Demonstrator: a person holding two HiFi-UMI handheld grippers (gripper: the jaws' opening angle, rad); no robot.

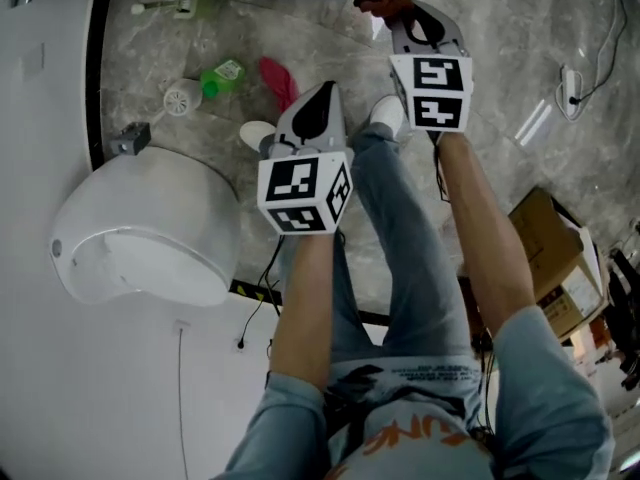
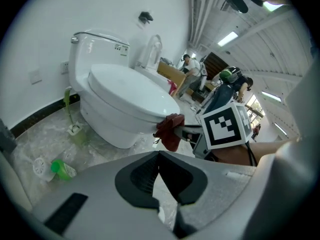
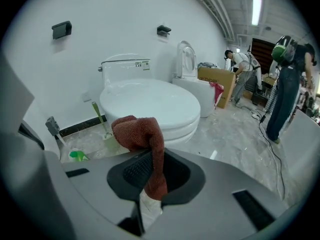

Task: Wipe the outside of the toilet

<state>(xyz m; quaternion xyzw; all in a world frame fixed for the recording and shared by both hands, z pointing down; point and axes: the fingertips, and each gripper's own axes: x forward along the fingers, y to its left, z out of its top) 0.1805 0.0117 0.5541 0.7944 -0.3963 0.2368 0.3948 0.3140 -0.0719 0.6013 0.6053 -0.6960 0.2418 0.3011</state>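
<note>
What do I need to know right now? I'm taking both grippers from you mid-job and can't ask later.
Right gripper: jaws shut on the red-brown cloth, held at the front edge of the toilet. I cannot tell whether the cloth touches it.
Left gripper: jaws shut, empty, held back from the toilet.
Done: the cloth is in hand. Nothing shows which parts have been wiped.
Left: wipe around the outside of the bowl, then the tank.
Mind the green bottle lying on the floor beside the toilet.
</note>
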